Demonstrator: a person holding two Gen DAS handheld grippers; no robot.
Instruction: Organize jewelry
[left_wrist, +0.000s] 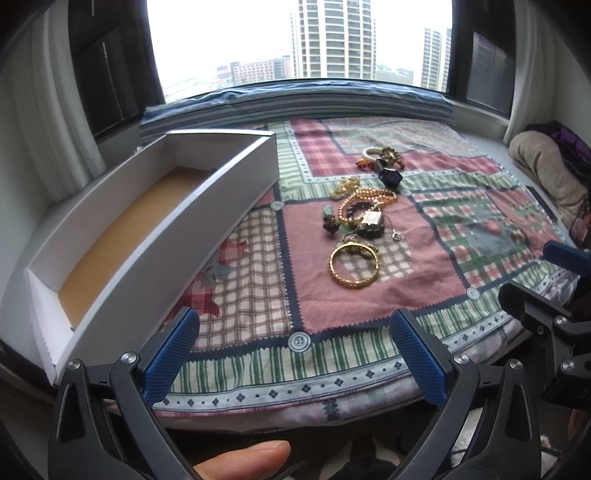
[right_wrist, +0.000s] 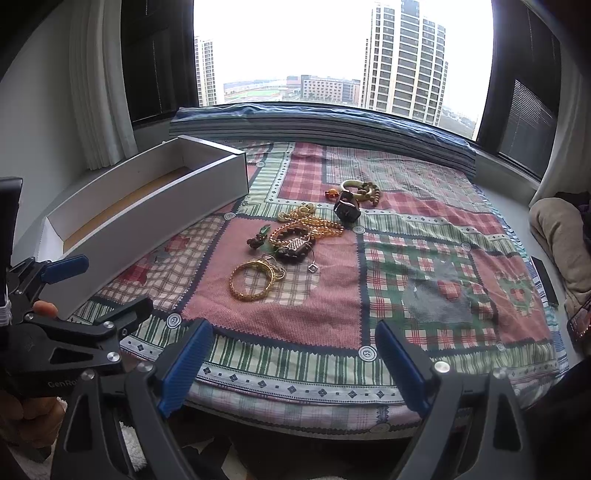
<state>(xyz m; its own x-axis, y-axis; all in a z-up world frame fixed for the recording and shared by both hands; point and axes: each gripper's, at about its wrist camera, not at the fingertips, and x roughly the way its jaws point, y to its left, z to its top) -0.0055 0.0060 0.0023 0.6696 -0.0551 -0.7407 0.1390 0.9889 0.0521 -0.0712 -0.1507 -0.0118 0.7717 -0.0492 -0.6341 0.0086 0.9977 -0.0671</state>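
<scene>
A pile of jewelry lies on a patchwork quilt (left_wrist: 369, 295): a gold bangle (left_wrist: 354, 264) (right_wrist: 252, 280) nearest me, a gold bead necklace (left_wrist: 364, 205) (right_wrist: 306, 227), a dark watch (left_wrist: 388, 173) (right_wrist: 346, 208), a white bangle (left_wrist: 373, 151) (right_wrist: 351, 184) and small pendants. A long white box (left_wrist: 207, 206) (right_wrist: 155, 218) with a brown floor stands open at the left. My left gripper (left_wrist: 295, 354) is open and empty over the quilt's near edge. My right gripper (right_wrist: 293, 354) is open and empty too. Each gripper shows at the edge of the other's view.
A folded blue striped blanket (left_wrist: 295, 99) lies along the window at the back. A beige cushion (left_wrist: 546, 173) sits at the far right. A dark phone-like object (right_wrist: 545, 280) lies off the quilt's right edge. Curtains (right_wrist: 99, 85) hang at both sides.
</scene>
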